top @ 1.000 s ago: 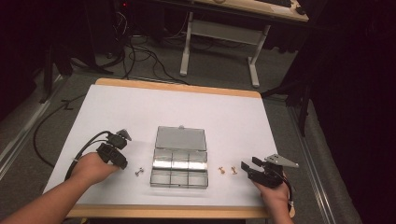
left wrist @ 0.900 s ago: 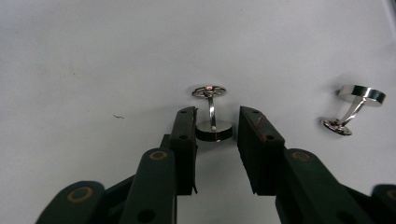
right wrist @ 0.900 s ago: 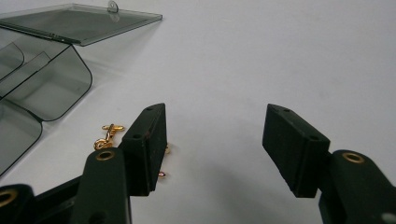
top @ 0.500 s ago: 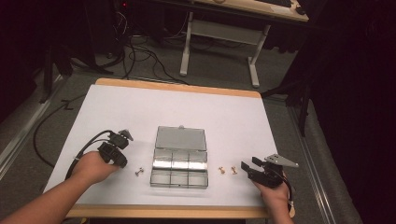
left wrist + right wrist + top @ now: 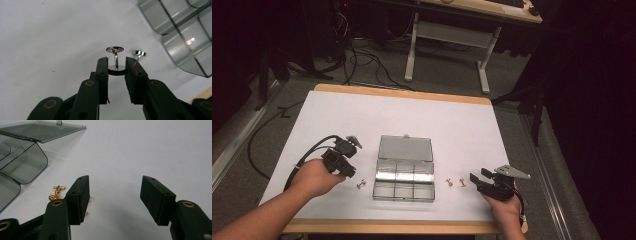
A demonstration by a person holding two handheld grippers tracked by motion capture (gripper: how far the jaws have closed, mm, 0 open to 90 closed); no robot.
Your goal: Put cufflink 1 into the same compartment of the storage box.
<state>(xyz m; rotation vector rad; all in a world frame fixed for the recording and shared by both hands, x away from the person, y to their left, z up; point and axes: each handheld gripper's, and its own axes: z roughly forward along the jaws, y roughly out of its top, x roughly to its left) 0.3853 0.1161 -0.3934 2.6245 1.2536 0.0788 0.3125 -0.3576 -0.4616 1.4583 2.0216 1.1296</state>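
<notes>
A: Since the earlier frame, the left gripper (image 5: 116, 65) has been raised from the tabletop (image 5: 452, 120), its jaws clamped on a silver cufflink (image 5: 115, 60).

B: Is anything stored yet in the clear box (image 5: 404, 170)?

A: No compartment is seen filled. A second silver cufflink (image 5: 360, 184) lies left of the box, two gold cufflinks (image 5: 456, 182) right of it.

B: And the right gripper (image 5: 113, 195)?

A: It is held wide, empty, right of the box. The clamp itself is made plain by the left gripper view.
</notes>
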